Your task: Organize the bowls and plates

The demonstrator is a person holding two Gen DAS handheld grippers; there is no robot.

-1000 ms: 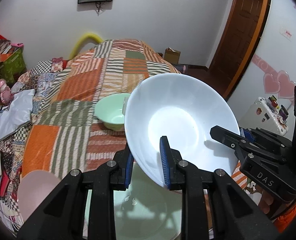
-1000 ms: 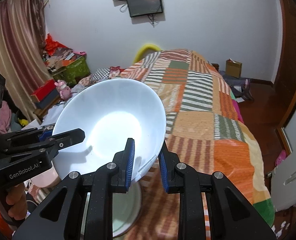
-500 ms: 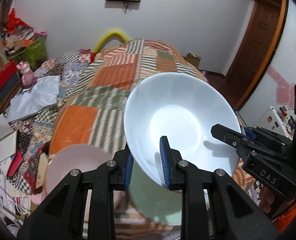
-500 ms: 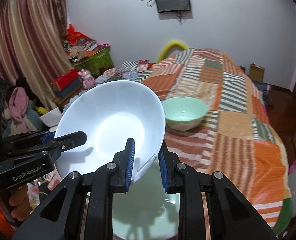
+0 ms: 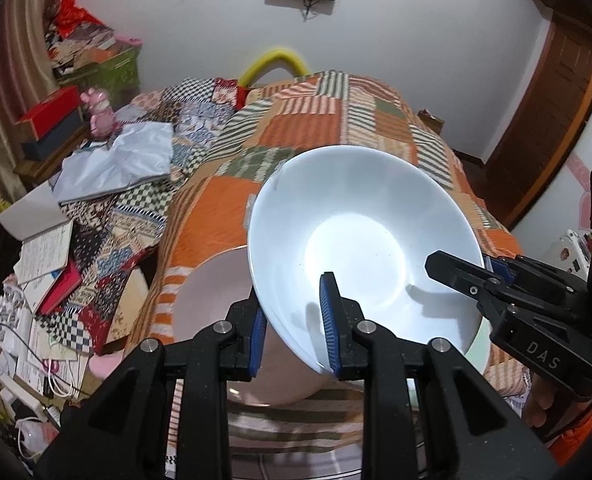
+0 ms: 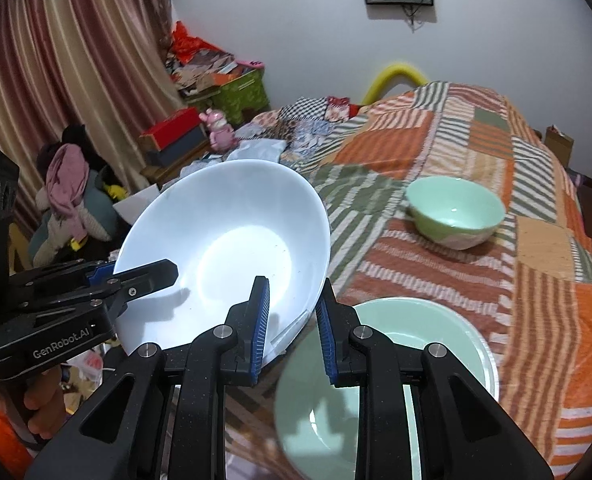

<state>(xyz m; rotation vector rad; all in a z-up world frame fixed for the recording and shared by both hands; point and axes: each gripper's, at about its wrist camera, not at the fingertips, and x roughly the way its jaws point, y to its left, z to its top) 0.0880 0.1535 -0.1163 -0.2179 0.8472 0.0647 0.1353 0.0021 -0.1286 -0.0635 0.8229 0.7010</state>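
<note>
A large white bowl (image 5: 360,232) (image 6: 223,248) hangs tilted above the patchwork bed, held from both sides. My left gripper (image 5: 293,330) is shut on its near rim, and my right gripper (image 6: 293,322) is shut on the opposite rim. Each gripper shows in the other's view, the right one (image 5: 496,280) and the left one (image 6: 131,276). Under the bowl lies a pink plate (image 5: 215,312). A pale green plate (image 6: 396,364) lies beside it on the bed. A small green bowl (image 6: 454,212) stands farther back on the quilt.
The quilt (image 6: 496,160) covers the bed. To the left lie books, papers and cables (image 5: 43,272), boxes and a pink toy (image 6: 219,132). A curtain (image 6: 55,60) hangs at the left, a wooden door (image 5: 552,100) is at the right. A person's hand (image 6: 39,404) holds the left gripper.
Both grippers have carried the white bowl to the left over the bed. The pink plate now lies under it, and the green plate and small green bowl have shifted right.
</note>
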